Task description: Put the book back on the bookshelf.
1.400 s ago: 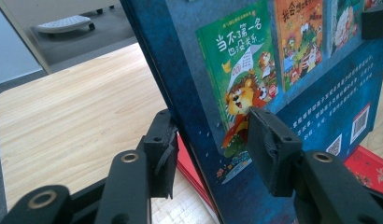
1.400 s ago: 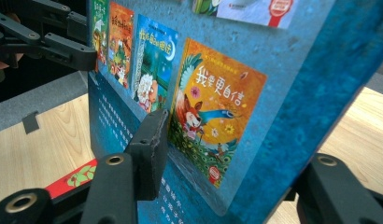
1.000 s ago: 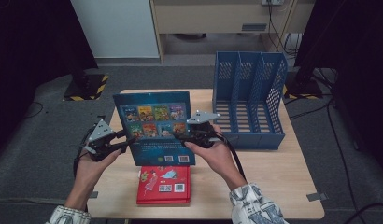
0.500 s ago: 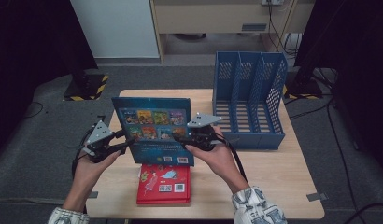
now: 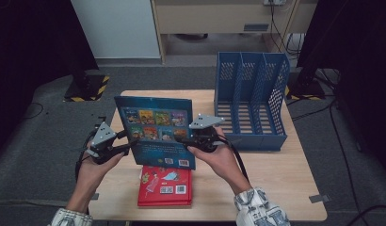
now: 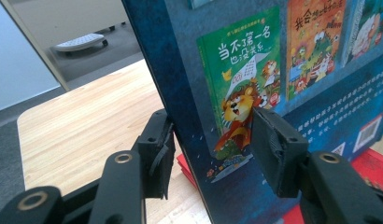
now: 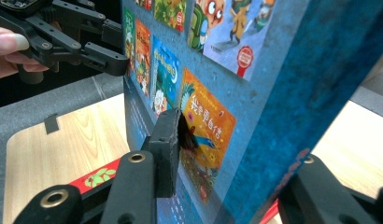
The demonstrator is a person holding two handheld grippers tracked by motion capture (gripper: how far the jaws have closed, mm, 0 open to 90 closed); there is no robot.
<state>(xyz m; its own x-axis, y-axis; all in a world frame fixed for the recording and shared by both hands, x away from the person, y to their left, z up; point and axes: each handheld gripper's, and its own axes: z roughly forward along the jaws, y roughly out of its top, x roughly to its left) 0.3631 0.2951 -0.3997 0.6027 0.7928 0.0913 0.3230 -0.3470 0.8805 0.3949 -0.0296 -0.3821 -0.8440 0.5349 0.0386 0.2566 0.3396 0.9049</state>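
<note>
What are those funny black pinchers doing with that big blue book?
A person holds the blue book upright above the table, one gripper on each side edge. The left gripper, whose jaws have just been opening a little, and the right gripper, closing on it, both clamp it. A red book lies underneath; a blue file rack stands nearby.

The upright book is deep blue, its cover tiled with small green, orange and yellow pictures. At its six o'clock lies a red book. The rack is perforated blue; the desk pale wood.
</note>
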